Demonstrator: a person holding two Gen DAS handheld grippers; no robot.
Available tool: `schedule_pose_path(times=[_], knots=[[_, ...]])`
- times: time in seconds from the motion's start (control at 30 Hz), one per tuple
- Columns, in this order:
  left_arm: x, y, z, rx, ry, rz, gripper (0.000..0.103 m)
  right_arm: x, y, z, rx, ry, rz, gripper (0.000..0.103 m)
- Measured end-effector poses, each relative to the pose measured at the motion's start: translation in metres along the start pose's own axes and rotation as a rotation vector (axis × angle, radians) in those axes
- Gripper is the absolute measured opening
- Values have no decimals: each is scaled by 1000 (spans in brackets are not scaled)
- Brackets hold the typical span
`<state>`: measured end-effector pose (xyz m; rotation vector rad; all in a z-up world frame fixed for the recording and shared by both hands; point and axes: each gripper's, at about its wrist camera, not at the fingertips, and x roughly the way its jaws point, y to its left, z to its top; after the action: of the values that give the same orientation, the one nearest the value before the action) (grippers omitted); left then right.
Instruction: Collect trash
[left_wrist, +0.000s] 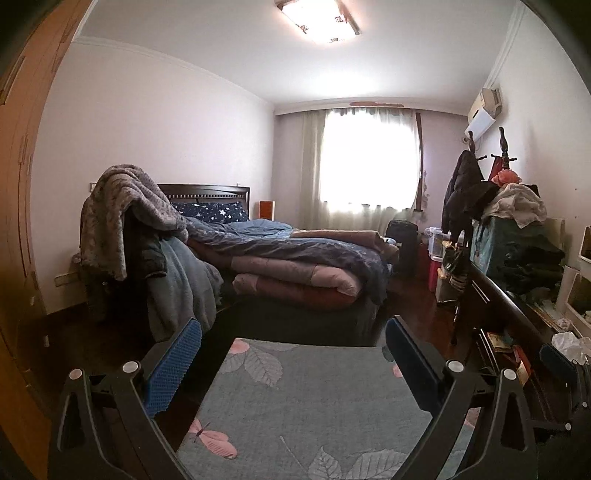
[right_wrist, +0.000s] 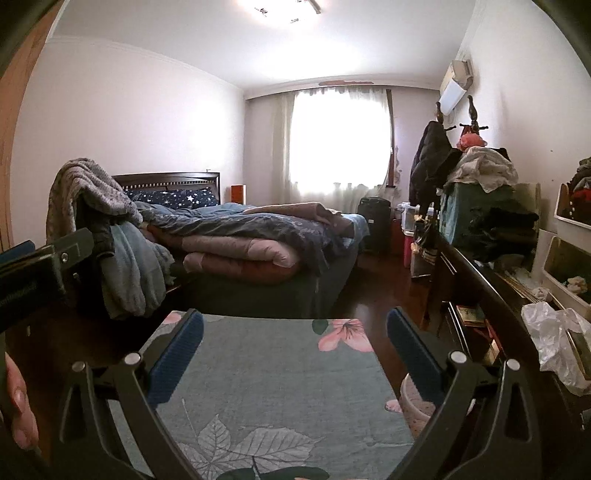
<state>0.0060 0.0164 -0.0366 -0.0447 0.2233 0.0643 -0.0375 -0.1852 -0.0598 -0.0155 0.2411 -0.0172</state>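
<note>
A crumpled white plastic bag (right_wrist: 554, 339) lies on the dark desk (right_wrist: 491, 295) at the right, also visible in the left wrist view as the bag (left_wrist: 570, 343). A small crumpled paper wad (right_wrist: 540, 293) sits just behind it. Low beside the desk, a pale pink container (right_wrist: 415, 402) shows partly behind my right finger. My right gripper (right_wrist: 294, 316) is open over the rug, left of the bag, with nothing between its blue pads. My left gripper (left_wrist: 293, 324) is likewise open and empty above the rug.
A leaf-and-flower rug (right_wrist: 266, 376) covers the floor in front. Beyond it stands a bed (right_wrist: 258, 236) piled with quilts, and left of that a chair draped with blankets (left_wrist: 122, 221). Clothes and boxes (right_wrist: 480, 206) crowd the desk. A hand (right_wrist: 18, 398) shows at lower left.
</note>
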Motion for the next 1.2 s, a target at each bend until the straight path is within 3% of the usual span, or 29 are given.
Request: schedule_pose_path(times=[1.2], knots=[[8, 0, -1, -4, 14, 10, 99, 14, -10, -8, 33, 16, -13, 100]])
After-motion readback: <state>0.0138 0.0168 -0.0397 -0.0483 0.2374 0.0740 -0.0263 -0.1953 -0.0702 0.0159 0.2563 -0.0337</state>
